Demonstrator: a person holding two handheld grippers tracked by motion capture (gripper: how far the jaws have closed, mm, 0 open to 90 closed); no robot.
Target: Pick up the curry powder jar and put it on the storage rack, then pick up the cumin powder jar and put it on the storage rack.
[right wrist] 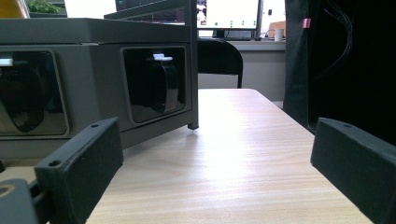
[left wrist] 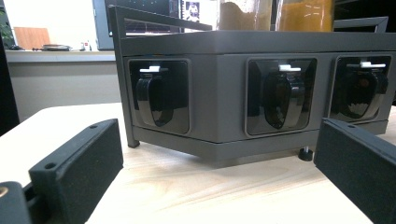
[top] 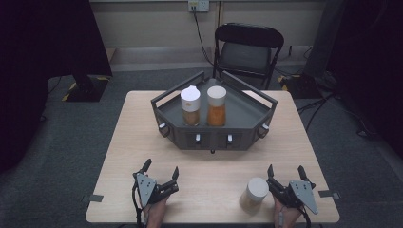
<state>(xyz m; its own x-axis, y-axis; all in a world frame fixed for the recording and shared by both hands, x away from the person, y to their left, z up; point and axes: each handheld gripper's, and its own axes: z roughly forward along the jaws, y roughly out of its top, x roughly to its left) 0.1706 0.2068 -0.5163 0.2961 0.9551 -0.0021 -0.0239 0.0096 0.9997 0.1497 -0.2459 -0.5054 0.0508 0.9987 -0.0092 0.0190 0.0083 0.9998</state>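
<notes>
A dark grey angular rack [top: 171, 110] stands at the table's middle back, holding two white-capped jars: a brown-filled one [top: 190, 106] and an orange-filled one [top: 216, 106]. A third white-capped jar [top: 255, 194] stands on the table near the front right. My left gripper [top: 161, 169] rests open at the front left, facing the rack [left wrist: 224, 44], nothing between its jaws. My right gripper [top: 286, 172] sits open just right of the loose jar, apart from it; its view looks past the rack's right corner [right wrist: 93, 32] along bare tabletop.
The rack's front faces carry black latch-like handles [left wrist: 279, 99]. A black folding chair [top: 247, 47] stands behind the table. Dark curtains hang at both sides, and cables lie on the floor at the right. Bare wooden tabletop [top: 214, 166] lies between the grippers.
</notes>
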